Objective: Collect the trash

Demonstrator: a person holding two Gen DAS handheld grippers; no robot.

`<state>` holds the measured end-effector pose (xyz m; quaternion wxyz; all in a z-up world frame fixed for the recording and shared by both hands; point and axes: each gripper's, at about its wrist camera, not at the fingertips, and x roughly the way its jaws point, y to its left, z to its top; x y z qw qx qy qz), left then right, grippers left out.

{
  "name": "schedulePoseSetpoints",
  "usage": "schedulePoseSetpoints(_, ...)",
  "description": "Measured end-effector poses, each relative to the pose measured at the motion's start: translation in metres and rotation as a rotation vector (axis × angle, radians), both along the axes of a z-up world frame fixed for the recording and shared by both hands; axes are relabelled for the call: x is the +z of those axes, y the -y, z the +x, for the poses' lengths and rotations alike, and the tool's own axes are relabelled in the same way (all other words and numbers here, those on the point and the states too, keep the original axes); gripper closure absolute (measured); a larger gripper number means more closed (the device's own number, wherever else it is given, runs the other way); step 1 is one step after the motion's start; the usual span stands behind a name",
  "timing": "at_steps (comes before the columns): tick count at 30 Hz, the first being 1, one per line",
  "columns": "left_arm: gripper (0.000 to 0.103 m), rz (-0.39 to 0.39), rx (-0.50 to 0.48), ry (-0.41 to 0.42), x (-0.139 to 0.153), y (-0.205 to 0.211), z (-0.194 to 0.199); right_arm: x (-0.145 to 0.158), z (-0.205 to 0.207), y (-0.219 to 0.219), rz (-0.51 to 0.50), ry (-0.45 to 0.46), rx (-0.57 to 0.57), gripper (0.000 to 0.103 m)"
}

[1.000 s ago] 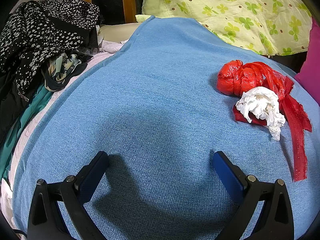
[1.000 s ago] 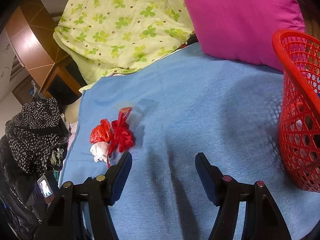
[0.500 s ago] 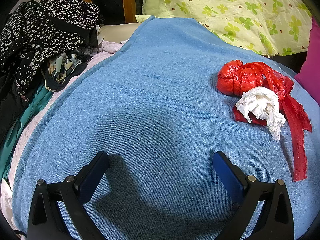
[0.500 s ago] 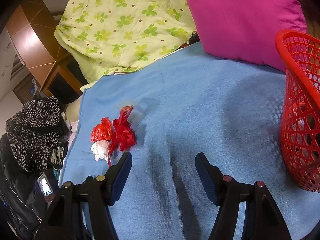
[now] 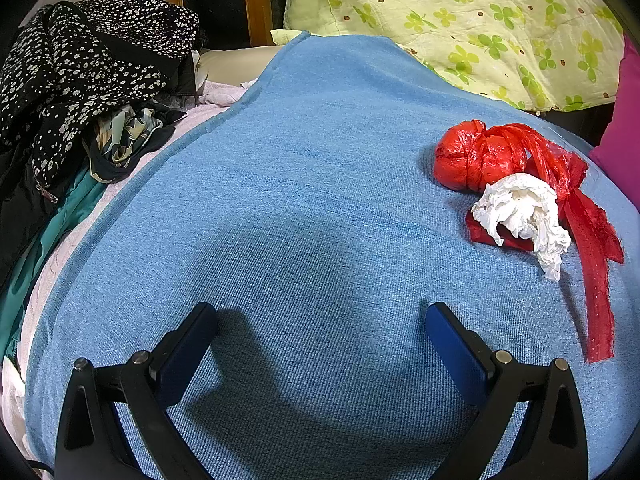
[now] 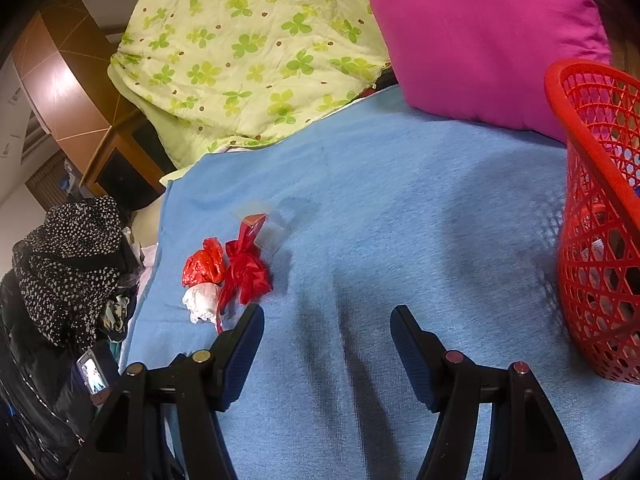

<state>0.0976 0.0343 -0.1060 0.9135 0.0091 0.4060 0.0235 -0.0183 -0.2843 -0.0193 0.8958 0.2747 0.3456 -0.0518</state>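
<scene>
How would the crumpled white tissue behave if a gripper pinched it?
The white tissue looks loosely wadded, so probably very light and compressible. Its trailing tail suggests it would droop. It overlaps the red plastic scraps, which might drag along.

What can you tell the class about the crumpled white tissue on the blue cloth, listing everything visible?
The crumpled white tissue is a soft, wrinkled paper wad with a loose tail trailing towards the camera. It lies on the blue cloth, resting partly on a flat red scrap and against the knotted red plastic bag. Neither gripper touches it.
</scene>
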Motion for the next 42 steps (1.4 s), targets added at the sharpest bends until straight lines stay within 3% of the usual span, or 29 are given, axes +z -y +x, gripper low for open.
schedulePoseSetpoints(42,0.000,0.000,0.001,0.000,0.0000,-0.0004,-0.0001,0.0035,-0.0017,-0.0018,-0.005,0.016,0.005,0.033)
